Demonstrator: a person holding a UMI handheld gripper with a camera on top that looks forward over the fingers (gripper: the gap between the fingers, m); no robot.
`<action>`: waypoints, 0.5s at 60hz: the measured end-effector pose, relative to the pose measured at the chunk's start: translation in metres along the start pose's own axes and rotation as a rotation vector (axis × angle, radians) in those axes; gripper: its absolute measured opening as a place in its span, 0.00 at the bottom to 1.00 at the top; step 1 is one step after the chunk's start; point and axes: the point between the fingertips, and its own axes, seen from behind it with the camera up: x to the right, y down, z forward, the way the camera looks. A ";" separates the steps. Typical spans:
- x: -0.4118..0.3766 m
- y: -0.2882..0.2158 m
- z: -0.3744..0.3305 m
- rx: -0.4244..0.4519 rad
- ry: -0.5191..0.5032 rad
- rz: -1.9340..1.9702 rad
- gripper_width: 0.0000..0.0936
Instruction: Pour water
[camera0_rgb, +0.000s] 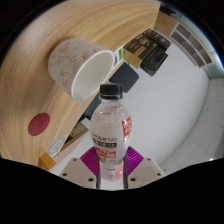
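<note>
A clear plastic water bottle (110, 125) with a black cap and a white-and-pink label stands between my fingers, and both magenta pads (131, 159) press on its lower body, so my gripper (110, 162) is shut on it. The view is tilted, and the bottle's cap points toward a white paper cup (78, 66) with a faint pink pattern. That cup rests on the wooden table (60, 25) beyond the bottle, its open mouth facing the cap. The cap is on the bottle.
A dark red round spot (39, 124) lies on the wooden table near its edge. Beyond the table is pale floor, with dark boxes and clutter (150, 52) farther off and a dark flat object (123, 76) by the cup.
</note>
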 end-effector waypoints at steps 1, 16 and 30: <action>-0.003 -0.001 0.000 -0.001 -0.009 -0.003 0.32; 0.003 0.010 -0.005 0.019 -0.072 0.293 0.32; 0.044 0.063 -0.023 0.048 -0.178 1.230 0.32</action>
